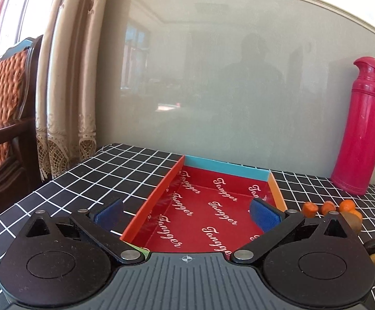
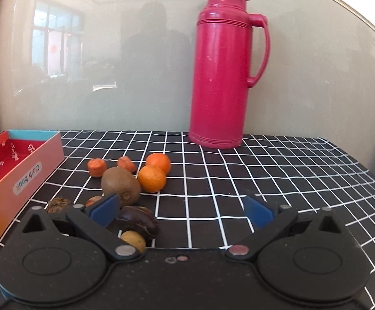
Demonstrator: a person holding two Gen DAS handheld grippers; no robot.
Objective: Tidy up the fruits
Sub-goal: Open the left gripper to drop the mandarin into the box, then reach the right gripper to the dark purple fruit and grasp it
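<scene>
Right wrist: fruits (image 2: 125,188) beside box (image 2: 30,170) wall.

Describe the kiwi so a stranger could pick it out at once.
Find the tall pink thermos on the checkered tablecloth. Left and nearer lies a fruit cluster. The kiwi is its biggest piece: brown, fuzzy, egg-shaped, beside two smooth bright oranges.

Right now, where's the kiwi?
In the right wrist view the kiwi sits left of centre on the checked tablecloth, touching the nearer orange, just beyond the right gripper's left finger, right of the red box.
</scene>
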